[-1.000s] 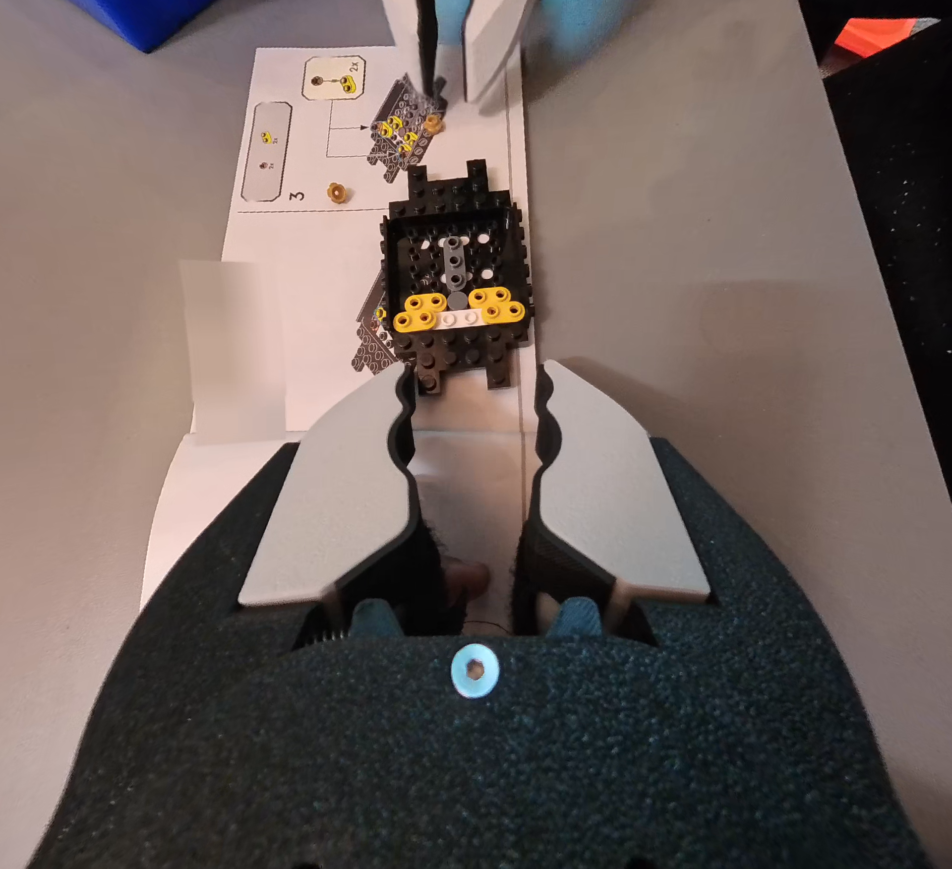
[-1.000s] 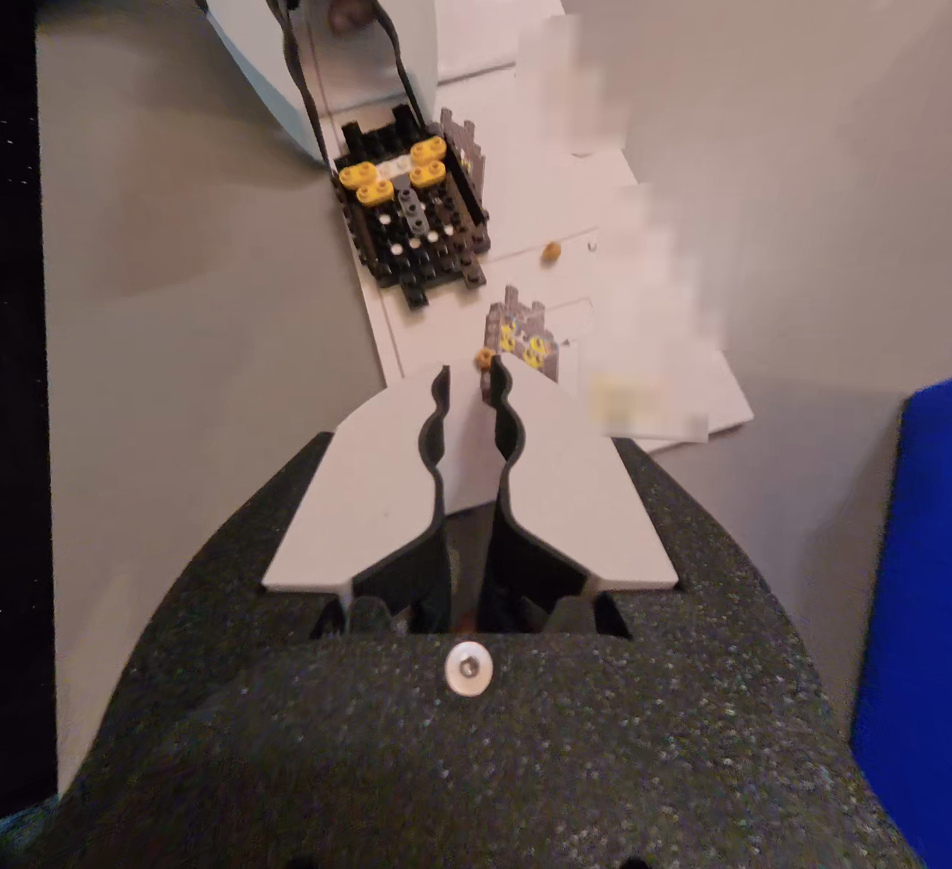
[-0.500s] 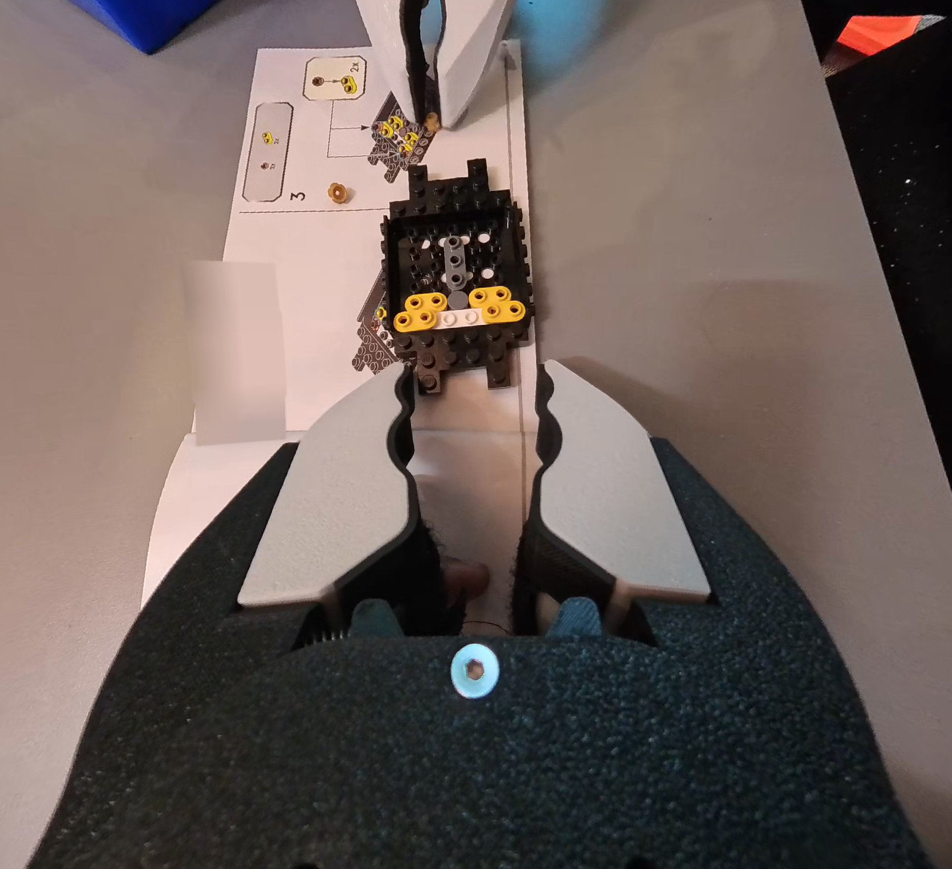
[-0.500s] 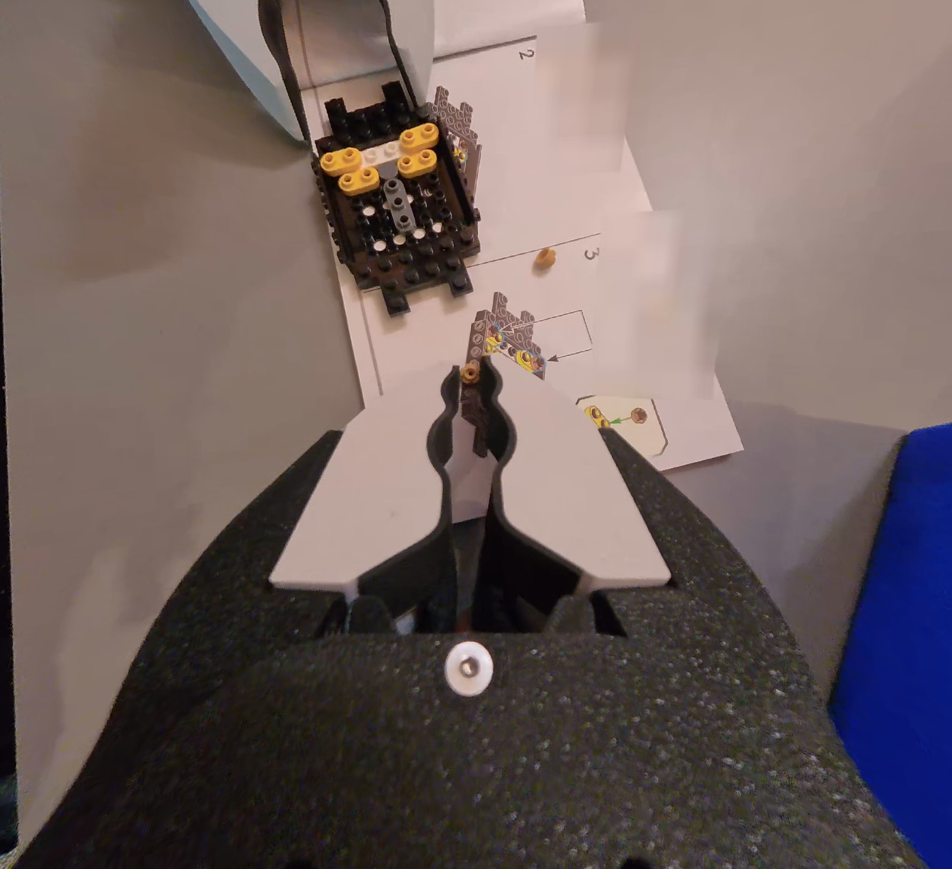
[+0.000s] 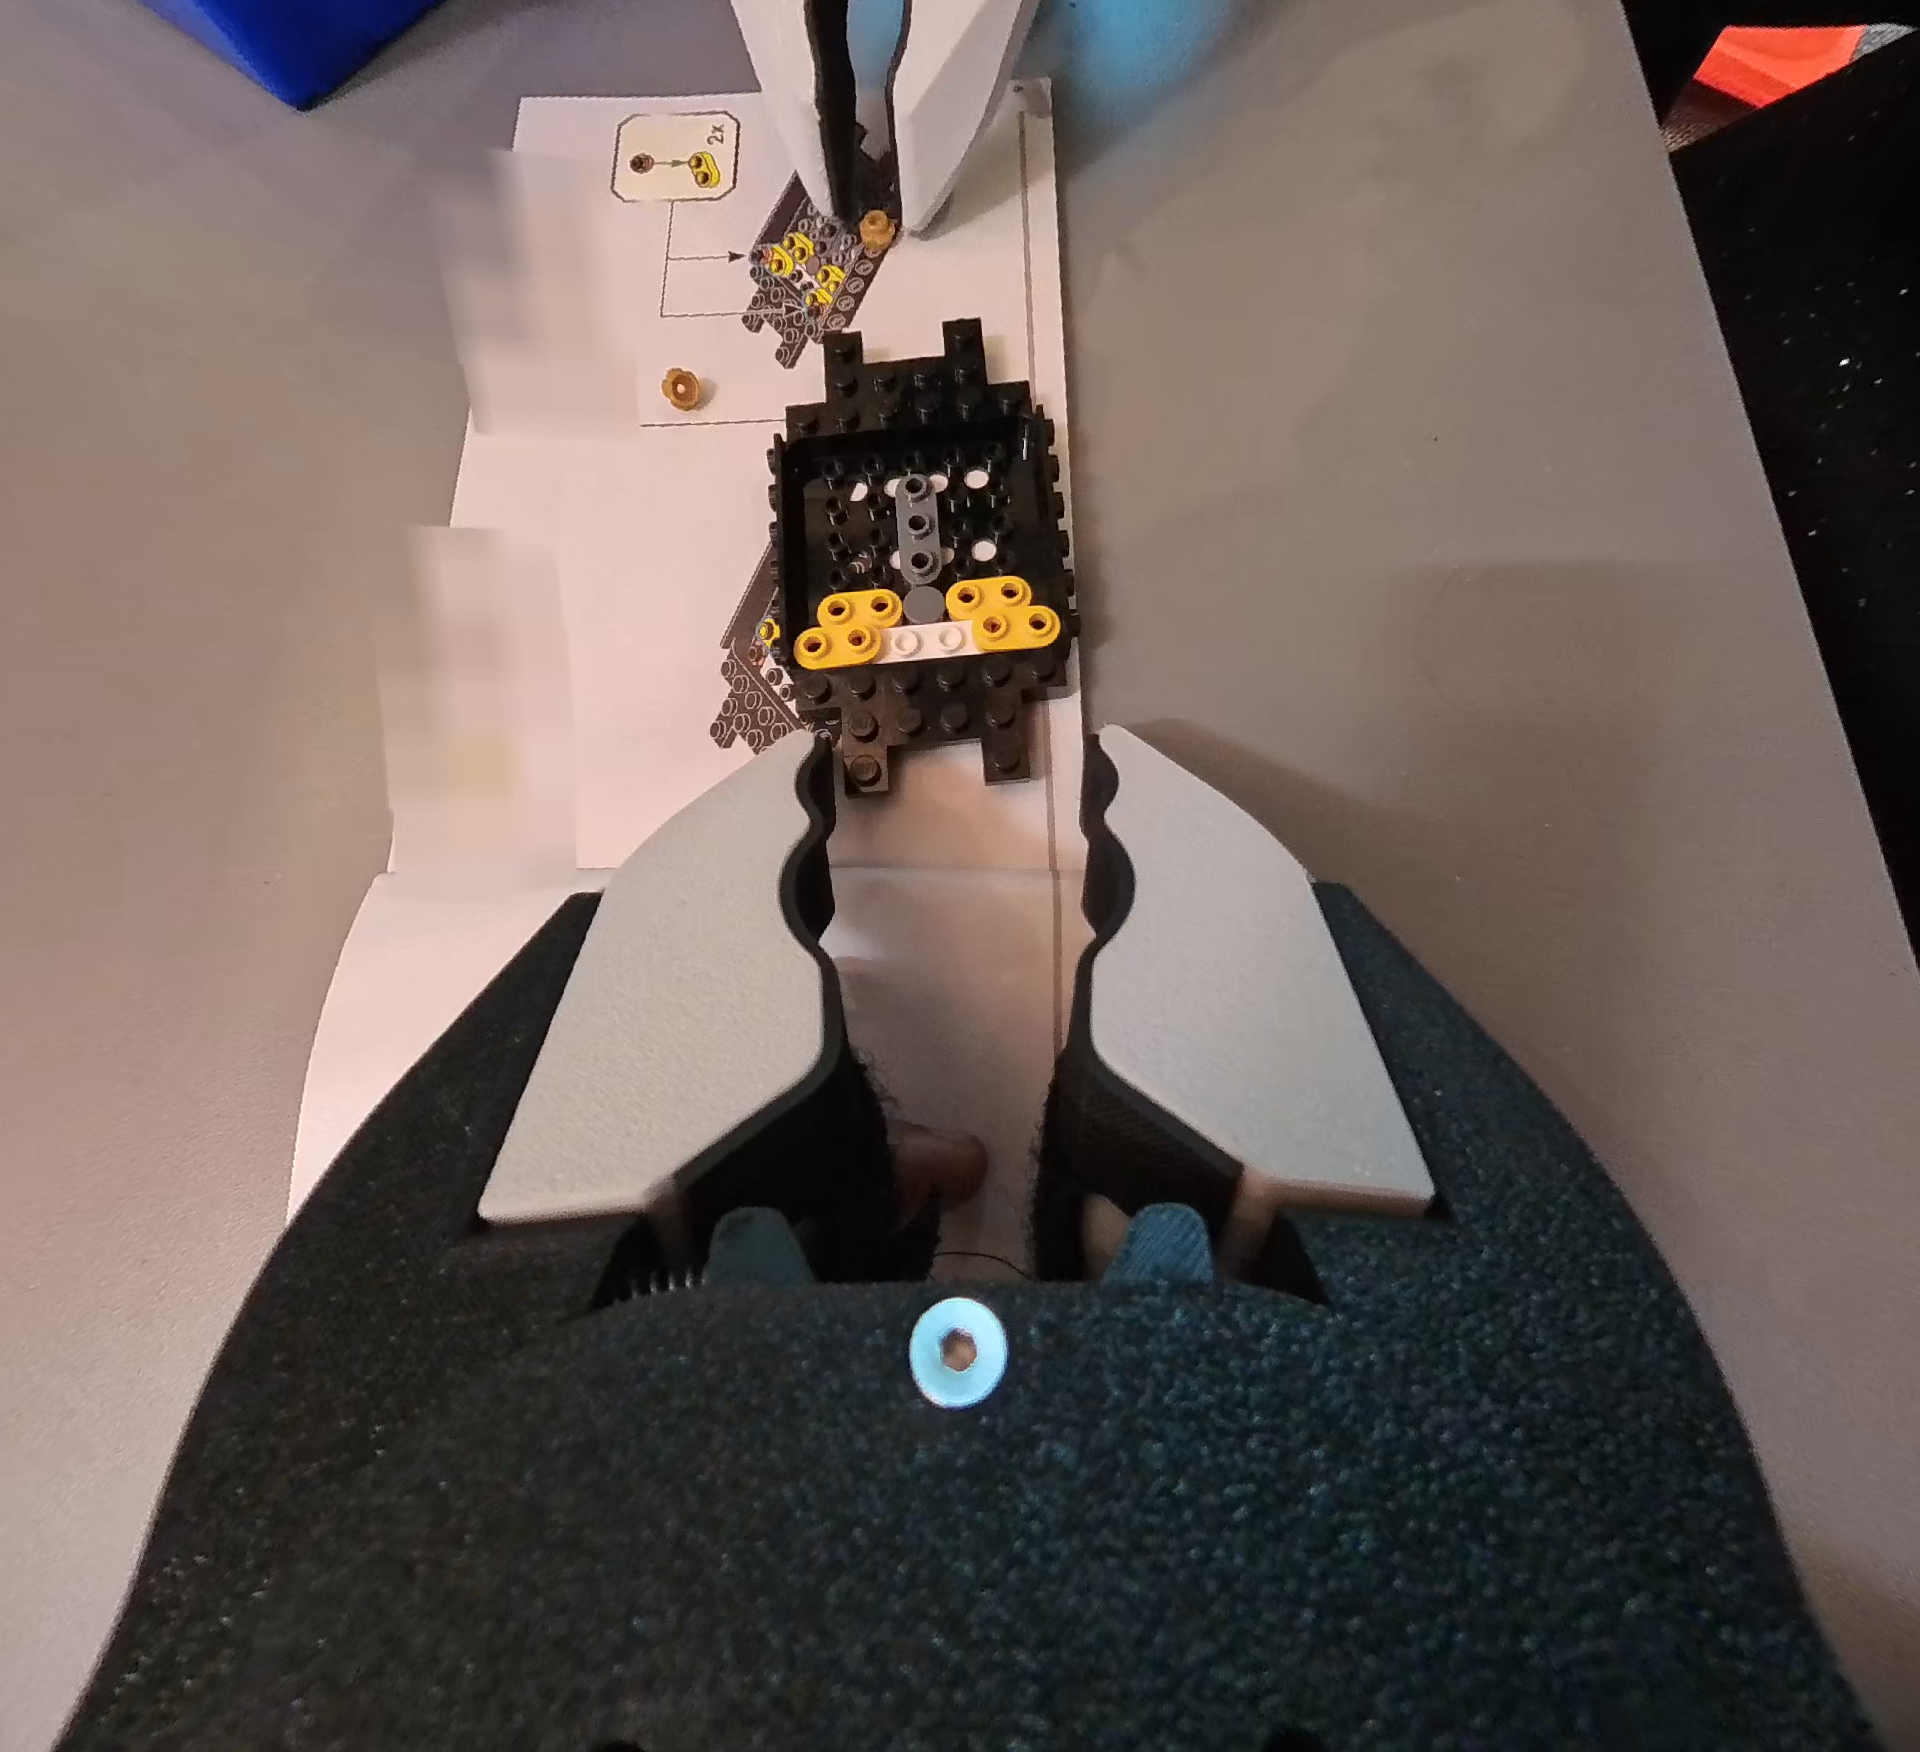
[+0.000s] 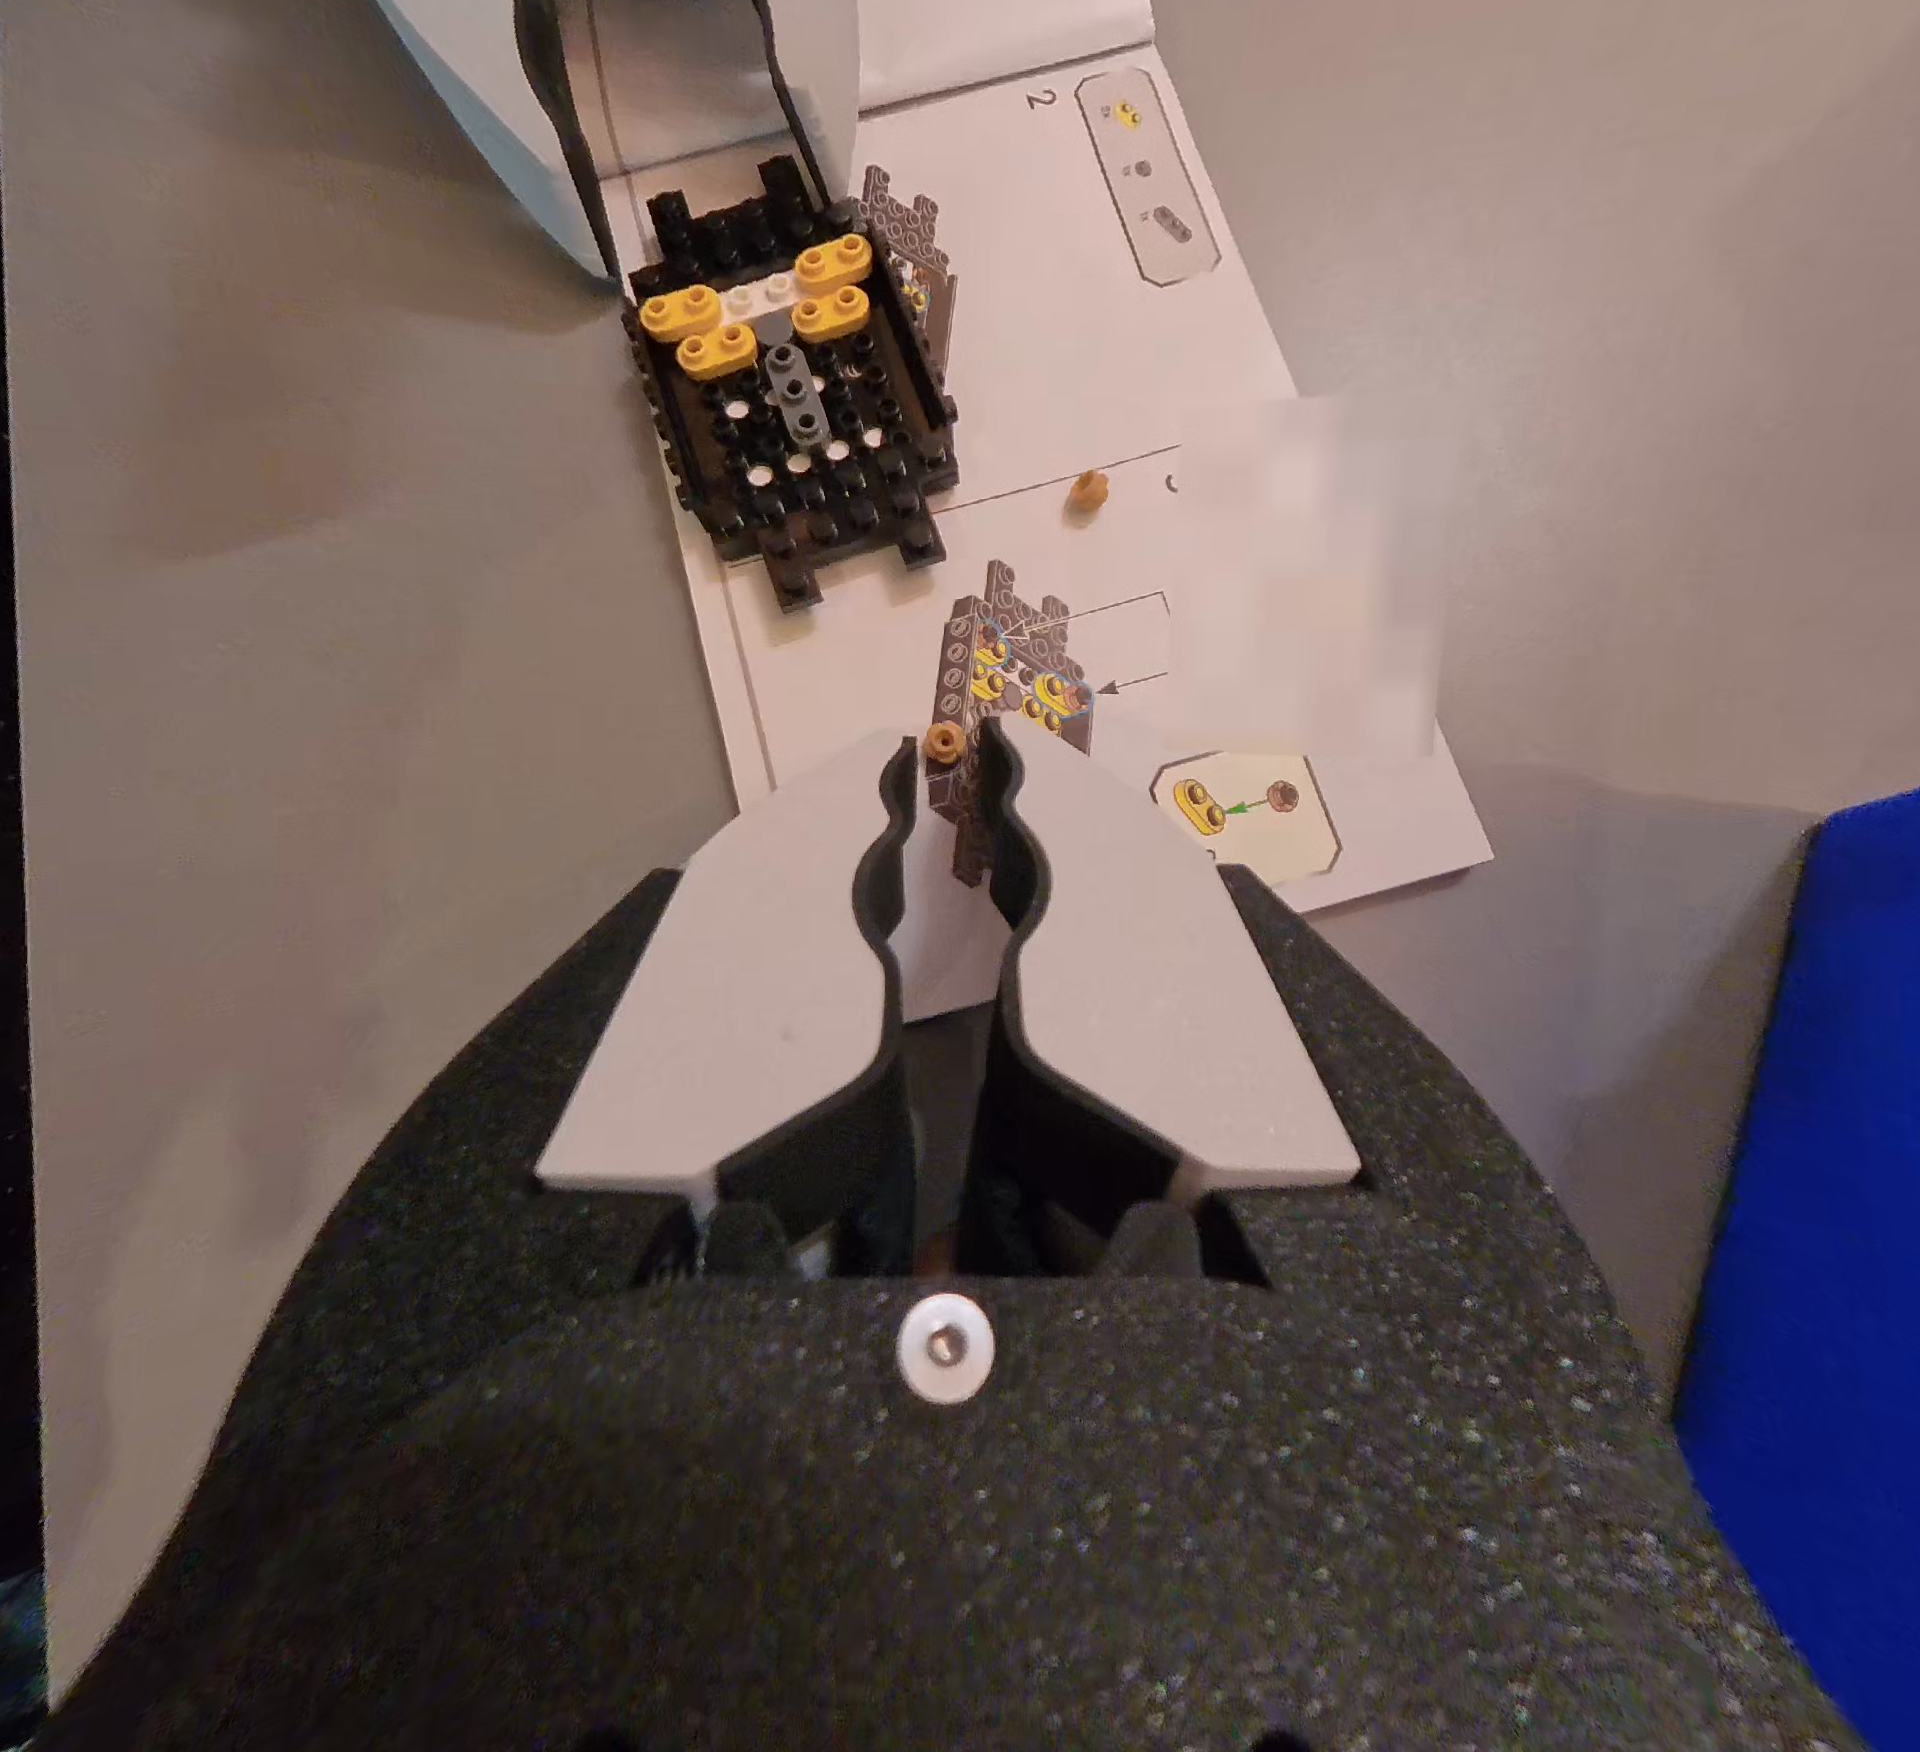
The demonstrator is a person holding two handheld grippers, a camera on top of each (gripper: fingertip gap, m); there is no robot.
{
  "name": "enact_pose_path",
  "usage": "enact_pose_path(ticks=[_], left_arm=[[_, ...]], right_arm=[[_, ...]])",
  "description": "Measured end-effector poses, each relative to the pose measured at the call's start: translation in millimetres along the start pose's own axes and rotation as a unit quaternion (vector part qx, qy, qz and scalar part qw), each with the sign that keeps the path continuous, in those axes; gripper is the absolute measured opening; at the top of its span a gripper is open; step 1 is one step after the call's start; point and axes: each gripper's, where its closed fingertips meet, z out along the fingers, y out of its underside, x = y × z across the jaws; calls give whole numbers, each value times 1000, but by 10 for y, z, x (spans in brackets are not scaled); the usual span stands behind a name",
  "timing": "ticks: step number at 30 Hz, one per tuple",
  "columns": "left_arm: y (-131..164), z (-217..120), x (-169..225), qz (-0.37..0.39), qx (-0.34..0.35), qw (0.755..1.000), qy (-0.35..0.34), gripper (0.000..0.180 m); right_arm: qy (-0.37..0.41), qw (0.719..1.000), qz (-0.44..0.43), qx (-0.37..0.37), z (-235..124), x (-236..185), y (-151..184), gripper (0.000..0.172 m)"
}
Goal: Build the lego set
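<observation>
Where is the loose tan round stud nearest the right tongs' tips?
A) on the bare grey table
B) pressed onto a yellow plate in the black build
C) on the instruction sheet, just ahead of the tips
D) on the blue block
C: the tan stud lies on the instruction sheet, just ahead of the right tongs, apart from the black build.

Each claw [image 5: 951, 767] has two pale grey fingers [image 5: 707, 975] with wavy black rubber edges on the inside. The fingers come out of a big, bumpy black body with a round, pale washer and a small screw [image 5: 957, 1352] in the middle. The other claw [image 6: 951, 752] looks just the same, with its own white washer and screw [image 6: 943, 1347].
</observation>
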Motion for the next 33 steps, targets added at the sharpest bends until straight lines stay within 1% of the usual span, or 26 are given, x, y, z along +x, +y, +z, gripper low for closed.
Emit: enact_pose_path(ticks=[14, 16, 20, 22, 27, 33], left_arm=[[-2, 2, 1, 1, 0, 1000, 0, 45], [-8, 9, 0, 1, 0, 1000, 0, 45], [-13, 19, -1, 4, -1, 1000, -3, 45], [-13, 22, 0, 6, -2, 1000, -4, 45], [-13, 29, 3, 12, -5, 1000, -8, 45], [-17, 38, 7, 16, -7, 1000, -10, 45]], right_arm=[[-6, 1000, -6, -1, 8, -19, -1, 7], [-18, 1000, -4, 21, 5, -61, -106, 7], [-54, 995, -5, 87, 91, -195, -512, 7], [-62, 995, -8, 79, 224, -222, -617, 7], [-74, 996, -5, 45, 547, -203, -698, 7], [-76, 996, 2, 47, 600, -203, -775, 7]])
